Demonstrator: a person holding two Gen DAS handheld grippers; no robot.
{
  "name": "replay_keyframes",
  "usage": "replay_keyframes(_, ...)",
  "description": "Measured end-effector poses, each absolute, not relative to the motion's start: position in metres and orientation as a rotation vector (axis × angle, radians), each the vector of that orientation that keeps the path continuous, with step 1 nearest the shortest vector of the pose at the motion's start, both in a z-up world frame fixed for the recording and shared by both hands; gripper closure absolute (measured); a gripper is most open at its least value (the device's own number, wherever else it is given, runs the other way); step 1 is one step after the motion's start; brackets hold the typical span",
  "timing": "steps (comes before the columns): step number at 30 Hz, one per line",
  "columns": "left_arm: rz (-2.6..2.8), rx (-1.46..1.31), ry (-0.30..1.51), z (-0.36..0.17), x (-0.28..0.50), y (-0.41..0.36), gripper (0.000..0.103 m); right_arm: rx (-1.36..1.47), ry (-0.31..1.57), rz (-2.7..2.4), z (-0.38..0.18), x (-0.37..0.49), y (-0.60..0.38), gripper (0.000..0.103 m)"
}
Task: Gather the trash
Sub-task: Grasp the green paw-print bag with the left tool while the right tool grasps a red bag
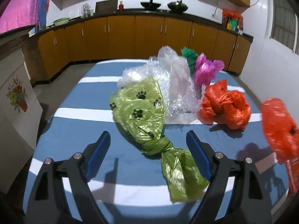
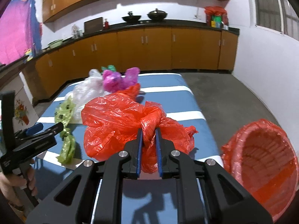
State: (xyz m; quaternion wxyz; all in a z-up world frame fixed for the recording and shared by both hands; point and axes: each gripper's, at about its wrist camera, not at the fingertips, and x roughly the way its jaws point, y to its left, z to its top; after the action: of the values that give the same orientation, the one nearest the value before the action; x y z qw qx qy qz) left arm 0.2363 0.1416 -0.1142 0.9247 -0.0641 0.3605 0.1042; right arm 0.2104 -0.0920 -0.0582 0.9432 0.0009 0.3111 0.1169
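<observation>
Right gripper [image 2: 149, 130] pinched the red bag [image 2: 119, 123] at its knot: light, soft, slippery film. Left gripper [image 1: 148, 138] spread wide over green bag [image 1: 140, 110]; its knot's the best hold.

In the left wrist view, the red bag [image 1: 280, 128] at the right is blurred and cut off by the picture's edge. The green bag [image 1: 188, 56] and pink bag [image 1: 205, 71] sit partly hidden behind the clear plastic [image 1: 173, 85]. In the right wrist view, the red-lined bin [image 2: 265, 168] is cut off at the right edge, and the hand [image 2: 16, 183] is cropped at the left edge. Items on the far counter [image 2: 168, 23] are too small to tell.
</observation>
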Motion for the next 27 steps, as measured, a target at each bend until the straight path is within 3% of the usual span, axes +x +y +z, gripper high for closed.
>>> replay_keyframes(4,0.218,-0.141,0.824,-0.129,0.256,0.141,0.038,0.009,0.639,0.219,-0.059,0.212,-0.100,0.089)
replay_keyframes(8,0.199,-0.151,0.872,-0.138,0.263,0.140,0.066,0.015,0.639,0.216,-0.060,0.211,-0.105,0.089)
replay_keyframes(11,0.184,-0.148,0.864,-0.137,0.259,0.139,0.074,0.023,0.637,0.213,-0.060,0.209,-0.109,0.089)
replay_keyframes(27,0.011,-0.150,0.709,-0.071,0.214,0.108,0.077,0.062,0.593,0.161,-0.045,0.190,-0.138,0.089)
